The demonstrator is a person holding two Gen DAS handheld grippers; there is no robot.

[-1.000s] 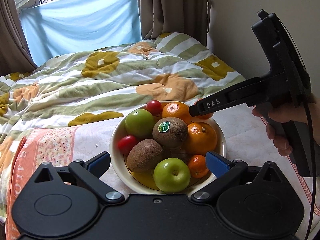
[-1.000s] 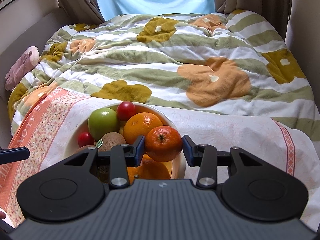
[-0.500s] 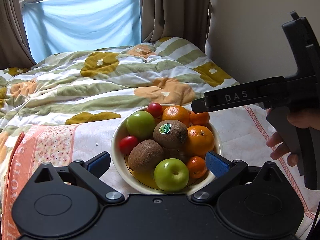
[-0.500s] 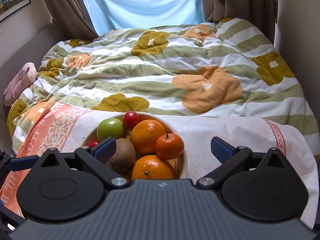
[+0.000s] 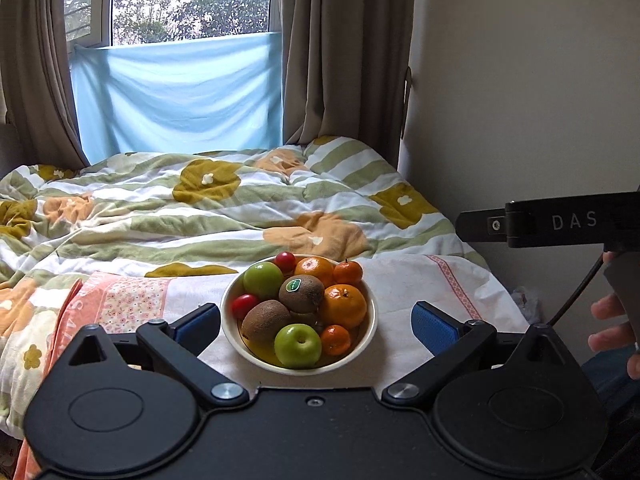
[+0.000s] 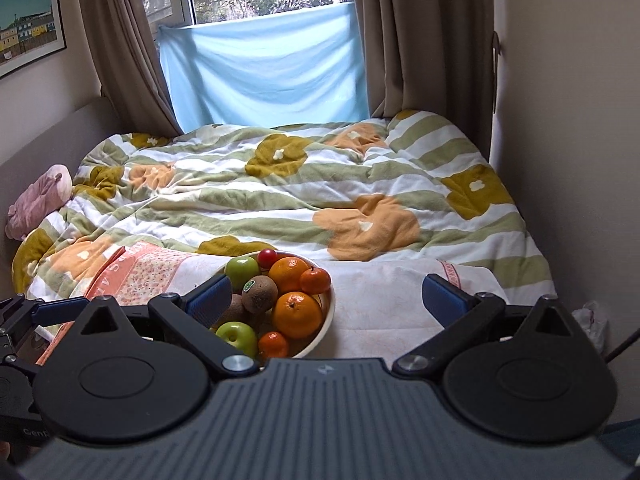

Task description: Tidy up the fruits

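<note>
- Holding both tools back from the fruit, you have your left gripper [image 5: 316, 322] close to the camera with its blue fingers [image 5: 198, 322] spread wide and nothing between them.
- Your right gripper [image 6: 326, 298] is the same: its blue fingers [image 6: 444, 294] are spread wide and hold nothing.
- From the left wrist view, your right gripper [image 5: 552, 225] shows as a black bar with "DAS" on it, out to the right of the fruit and well apart from it.
- Just past your left fingers sits the white bowl [image 5: 372, 322] on a pale cloth [image 5: 404, 280] with a pink flowered edge, spread over the near end of the bed.
- All the fruit you can see is in the bowl, piled up.
- Nearest to you is a green apple [image 5: 298, 345], with a small orange [image 5: 335, 339] touching its right side.
- Behind those lie a brown kiwi [image 5: 266, 320], a kiwi with a green sticker [image 5: 301, 294] and a big orange [image 5: 345, 306].
- A red tomato [image 5: 244, 305] sits at the left rim.
- At the back of the bowl are another green apple [image 5: 263, 280], a second red tomato [image 5: 285, 262], an orange [image 5: 314, 270] and a little orange with a stem [image 5: 348, 272].
- Past the bowl lies the flowered blanket [image 5: 200, 208] on the bed.
- Farthest away, a blue sheet [image 5: 180, 92] hangs over the window between brown curtains [image 5: 340, 52].
</note>
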